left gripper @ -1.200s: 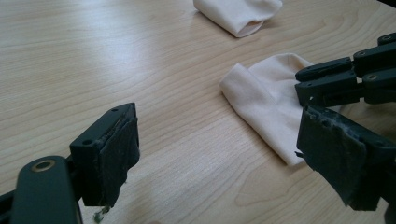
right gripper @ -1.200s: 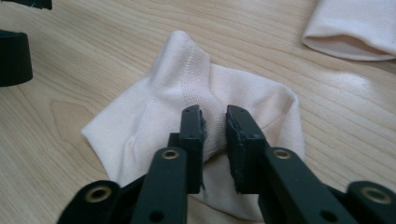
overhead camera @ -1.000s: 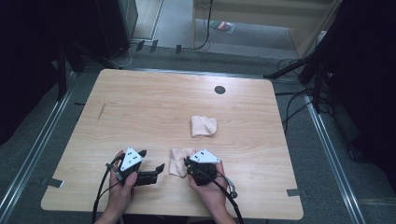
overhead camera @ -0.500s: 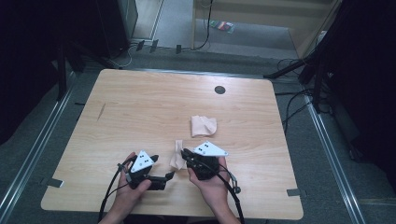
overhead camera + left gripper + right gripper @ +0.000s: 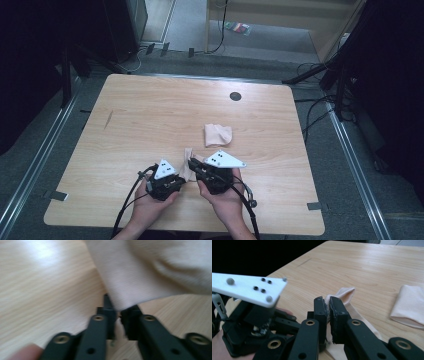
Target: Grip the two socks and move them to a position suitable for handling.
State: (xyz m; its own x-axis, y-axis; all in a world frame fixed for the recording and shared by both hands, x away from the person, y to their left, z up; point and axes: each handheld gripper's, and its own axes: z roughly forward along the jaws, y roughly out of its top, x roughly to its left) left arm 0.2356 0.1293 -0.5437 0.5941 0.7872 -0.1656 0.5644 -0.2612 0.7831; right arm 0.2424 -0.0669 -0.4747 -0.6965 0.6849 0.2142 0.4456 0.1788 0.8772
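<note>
- Pale pink cloth sock sits at the near middle of the light wooden desk, lifted between both grippers.
- Left gripper has just been closing; its black jaws now pinch the sock's edge.
- Right gripper has its jaws pressed together on the sock's cuff end.
- Second folded pale pink sock lies flat just beyond, towards the desk's centre, apart from the grippers.
- Small round black grommet sits near the far edge.
- Grey floor and black cables surround the desk; the room's left and right sides are dark.
</note>
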